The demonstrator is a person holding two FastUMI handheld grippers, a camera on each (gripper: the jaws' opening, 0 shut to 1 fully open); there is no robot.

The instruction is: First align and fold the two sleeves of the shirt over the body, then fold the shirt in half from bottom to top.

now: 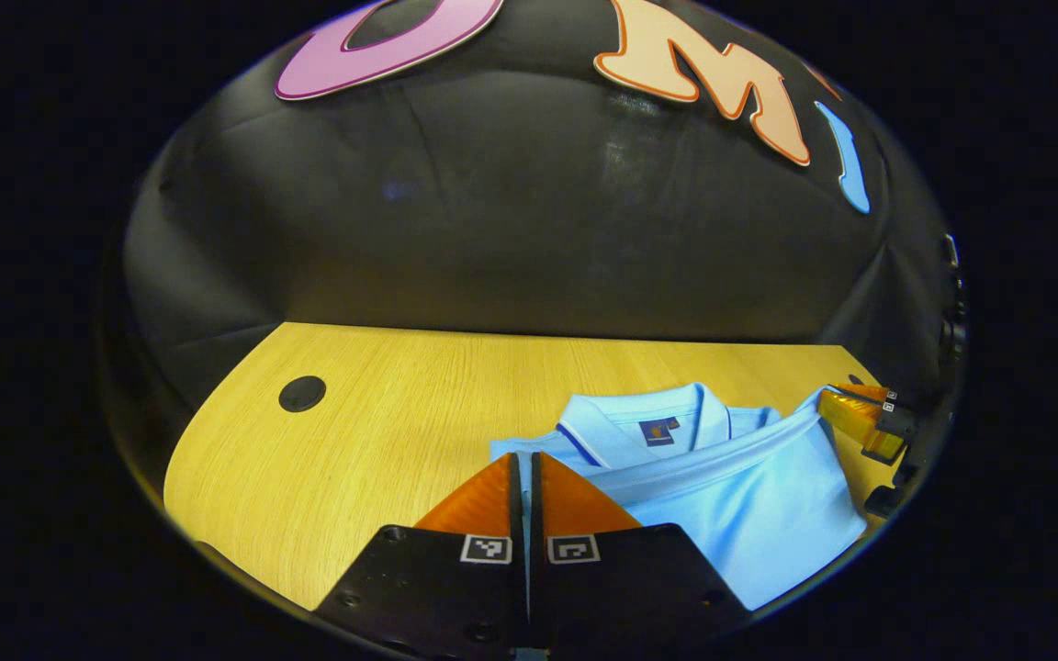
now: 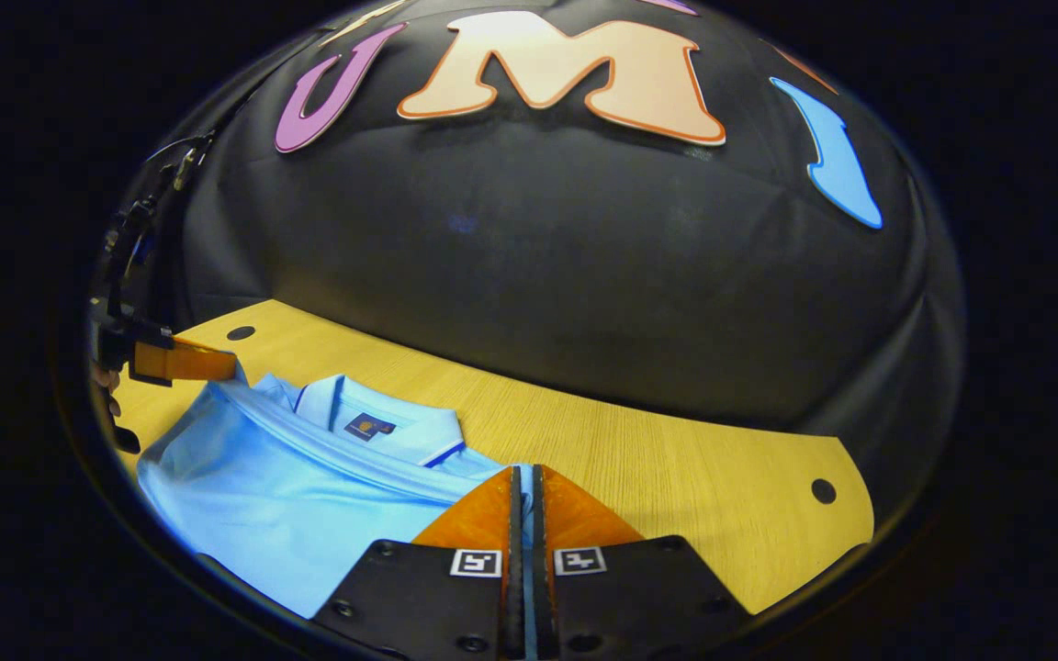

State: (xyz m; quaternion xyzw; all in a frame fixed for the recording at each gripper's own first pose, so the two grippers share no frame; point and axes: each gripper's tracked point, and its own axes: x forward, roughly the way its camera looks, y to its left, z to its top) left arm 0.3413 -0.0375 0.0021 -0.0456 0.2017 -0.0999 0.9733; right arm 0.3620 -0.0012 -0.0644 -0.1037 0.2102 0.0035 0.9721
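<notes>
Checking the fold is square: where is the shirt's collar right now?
In the left gripper view the collar lies at the shirt's far edge, nearest the booth wall, just beyond the left tool.

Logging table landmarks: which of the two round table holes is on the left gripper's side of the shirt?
The hole across bare wood left of the shirt, outside the left gripper; the other hole lies right of the right gripper.

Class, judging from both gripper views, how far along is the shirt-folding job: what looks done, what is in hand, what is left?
Done: the light blue shirt lies on the wooden table with its hem brought up just below the collar, no sleeve sticking out. In hand: the left gripper and right gripper each look closed on a corner of the folded-up edge. Left: let go and lift away.
</notes>
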